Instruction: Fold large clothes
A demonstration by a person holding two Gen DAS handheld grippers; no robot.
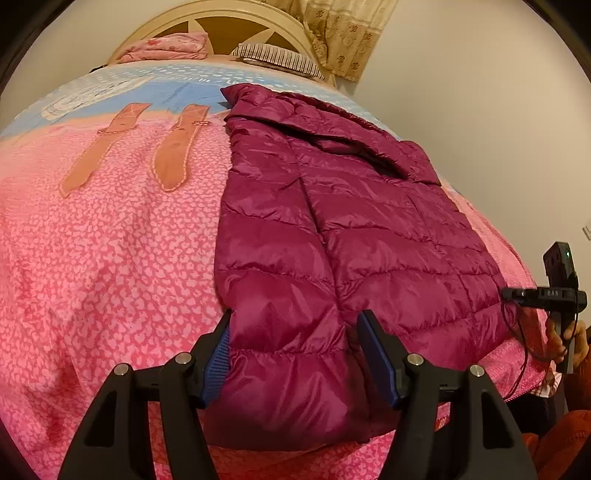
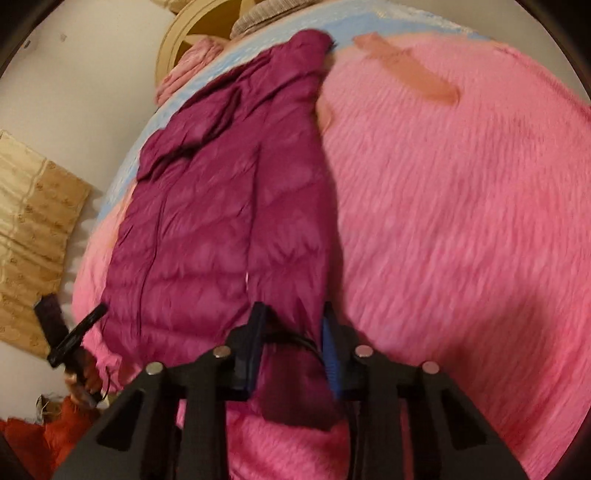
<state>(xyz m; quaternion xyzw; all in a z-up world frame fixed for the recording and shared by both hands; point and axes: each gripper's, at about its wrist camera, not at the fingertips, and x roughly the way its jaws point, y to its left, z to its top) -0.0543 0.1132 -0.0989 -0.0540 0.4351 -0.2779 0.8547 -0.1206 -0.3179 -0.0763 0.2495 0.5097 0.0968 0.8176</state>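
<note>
A magenta quilted puffer jacket (image 1: 332, 240) lies folded lengthwise on the pink bedspread (image 1: 110, 258), collar toward the headboard. My left gripper (image 1: 295, 350) straddles the near hem. Its left pad sits at the jacket's outer edge and the other rests on top of the fabric, with a wide gap between them, so it is open. In the blurred right wrist view the jacket (image 2: 207, 221) runs away from me. My right gripper (image 2: 293, 336) is narrowed on a folded strip of the hem, which fills the space between the pads. A black cable crosses there too.
A hand holds a black device with a cable (image 1: 554, 295) beside the jacket at the bed's edge; the same device (image 2: 70, 339) shows in the right wrist view. A striped pillow (image 1: 277, 57) and a folded pink blanket (image 1: 170, 46) lie by the headboard. A wall and a curtain (image 1: 343, 33) flank the bed.
</note>
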